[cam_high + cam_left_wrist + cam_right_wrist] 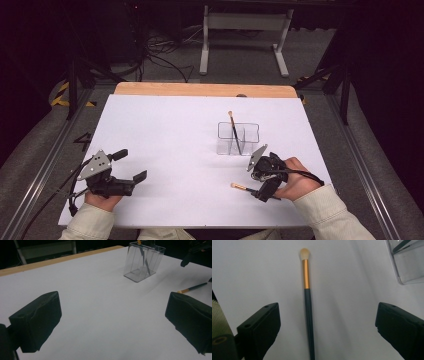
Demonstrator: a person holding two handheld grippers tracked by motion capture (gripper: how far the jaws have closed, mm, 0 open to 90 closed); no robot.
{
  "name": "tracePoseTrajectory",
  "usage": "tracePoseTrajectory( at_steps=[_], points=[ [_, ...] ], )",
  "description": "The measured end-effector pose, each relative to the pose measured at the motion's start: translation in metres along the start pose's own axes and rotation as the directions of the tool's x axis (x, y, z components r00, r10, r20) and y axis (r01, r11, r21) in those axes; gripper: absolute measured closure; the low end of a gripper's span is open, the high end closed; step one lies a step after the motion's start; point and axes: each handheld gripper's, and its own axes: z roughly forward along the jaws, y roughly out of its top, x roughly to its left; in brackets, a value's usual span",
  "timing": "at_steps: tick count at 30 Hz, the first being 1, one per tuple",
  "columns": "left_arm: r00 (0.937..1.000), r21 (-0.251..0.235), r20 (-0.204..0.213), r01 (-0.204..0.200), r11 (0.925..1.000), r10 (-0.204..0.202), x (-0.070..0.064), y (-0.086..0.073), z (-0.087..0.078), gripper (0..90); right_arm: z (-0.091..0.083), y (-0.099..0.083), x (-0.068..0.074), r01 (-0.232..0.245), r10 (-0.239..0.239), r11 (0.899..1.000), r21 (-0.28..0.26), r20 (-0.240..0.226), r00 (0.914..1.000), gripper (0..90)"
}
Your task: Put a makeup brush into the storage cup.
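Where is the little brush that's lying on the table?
The loose brush lies flat on the white table, on the person's right side in the high view, between the open jaws of the right gripper and just in front of the clear box.

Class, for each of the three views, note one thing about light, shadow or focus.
High view: the white table is brightly lit, its surroundings nearly black. Left gripper view: dim; the clear organizer looks soft and casts a faint shadow. Right gripper view: the brush is sharp, while the right hand-held gripper frames it with dark, open jaws.
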Motion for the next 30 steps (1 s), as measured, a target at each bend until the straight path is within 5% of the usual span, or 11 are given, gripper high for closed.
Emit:
tracePoseTrajectory(
  at_steps=[12,21,30],
  points=[
    [1.0,-0.006,0.003,0.002,1.0,-0.002,0.0,0.0,0.002,1.2,0.011,-0.003,0.001,-0.002,0.003,0.999,0.035,-0.033,0.9995,22.8],
    [1.0,-0.004,0.002,0.004,1.0,-0.004,0.0,0.0,0.002,1.2,0.017,-0.001,0.002,0.022,-0.017,0.996,0.09,-0.053,0.9984,51.6],
    [1.0,-0.005,0.001,0.0,1.0,0.0,0.001,0.0,0.002,1.3,0.025,0.0,0.004,0.041,-0.031,0.988,0.146,-0.067,0.9972,65.7]
  ],
)
